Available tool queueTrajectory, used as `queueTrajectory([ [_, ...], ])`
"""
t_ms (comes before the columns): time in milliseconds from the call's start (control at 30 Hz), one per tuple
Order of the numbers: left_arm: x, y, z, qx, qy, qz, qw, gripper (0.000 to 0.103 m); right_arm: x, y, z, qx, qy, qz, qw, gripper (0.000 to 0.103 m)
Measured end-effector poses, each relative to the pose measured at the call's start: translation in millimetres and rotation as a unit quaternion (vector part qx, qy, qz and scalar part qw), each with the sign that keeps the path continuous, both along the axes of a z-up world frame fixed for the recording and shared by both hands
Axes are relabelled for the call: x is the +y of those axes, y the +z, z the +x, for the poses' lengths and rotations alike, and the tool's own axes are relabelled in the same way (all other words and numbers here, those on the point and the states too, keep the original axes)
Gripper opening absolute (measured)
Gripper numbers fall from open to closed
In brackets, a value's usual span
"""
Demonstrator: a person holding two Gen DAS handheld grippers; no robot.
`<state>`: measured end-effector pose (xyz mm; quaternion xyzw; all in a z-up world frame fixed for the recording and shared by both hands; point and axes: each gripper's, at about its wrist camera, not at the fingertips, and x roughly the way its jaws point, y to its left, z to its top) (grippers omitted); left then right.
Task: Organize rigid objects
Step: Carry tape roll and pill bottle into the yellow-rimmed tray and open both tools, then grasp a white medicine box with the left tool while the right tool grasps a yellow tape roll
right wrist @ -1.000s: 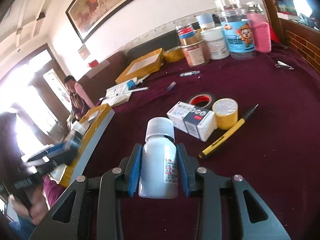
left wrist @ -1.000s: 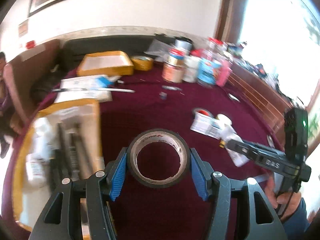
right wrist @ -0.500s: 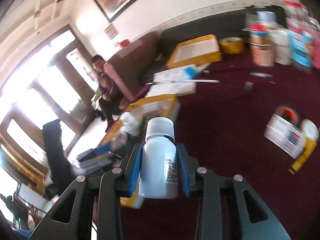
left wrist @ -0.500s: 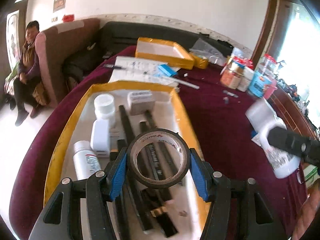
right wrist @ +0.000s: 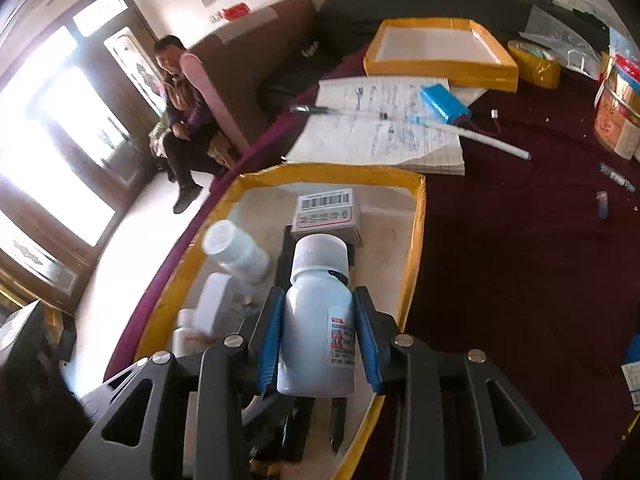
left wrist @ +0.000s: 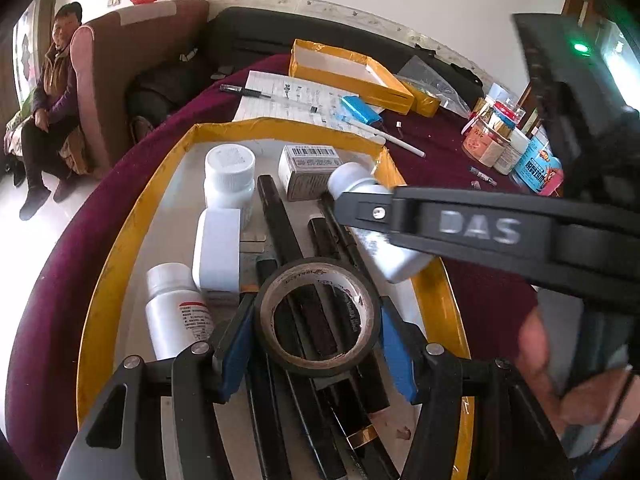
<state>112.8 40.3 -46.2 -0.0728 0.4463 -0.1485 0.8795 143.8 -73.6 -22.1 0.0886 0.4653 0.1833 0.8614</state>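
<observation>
My left gripper (left wrist: 316, 340) had its jaws clenched on the black tape roll (left wrist: 317, 316), held above the near end of the yellow-edged tray (left wrist: 430, 288). My right gripper (right wrist: 318, 340) gripped a white pill bottle (right wrist: 318, 320) upright over the same tray, close to its right rim. Below lay black pens (left wrist: 280, 220), two white bottles (left wrist: 230, 178) and a barcoded box (left wrist: 310, 164), leaving little bare floor. Beyond the far rim, the maroon desk (right wrist: 520, 240) was open to the right; a notebook (right wrist: 384, 136) and a second tray (right wrist: 440, 52) sat farther off.
</observation>
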Motion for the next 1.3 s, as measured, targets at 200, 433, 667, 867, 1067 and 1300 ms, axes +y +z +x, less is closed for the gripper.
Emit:
queueTrajectory([
  [200,-2.0,-1.0,4.0,0.004,0.003,0.004,1.0,0.062,7.2,-9.8,9.1,0.002,-0.002,-0.018,1.0,0.034],
  [433,-0.1,-0.8,3.7,0.003,0.005,0.003,1.0,0.069,3.2,-7.4,8.2,0.003,0.001,-0.006,1.0,0.04],
  [667,-2.7,15.6,-12.4,-0.027,0.003,-0.009,0.9996,0.069,-32.0,12.0,-26.4,-0.028,-0.005,0.036,0.999,0.042],
  [867,-36.2,37.6,-38.2,-0.056,-0.036,-0.003,0.9978,0.069,-88.1,18.8,-71.5,-0.057,-0.029,0.065,0.996,0.047],
  [1067,-95.7,48.6,-64.7,-0.075,-0.101,0.02,0.9918,0.075,-183.2,19.5,-110.5,-0.081,-0.097,0.083,0.988,0.047],
  [1300,-183.3,40.9,-53.9,-0.032,-0.16,0.027,0.9862,0.081,-318.1,4.7,-136.7,-0.109,-0.273,0.102,0.95,0.051],
])
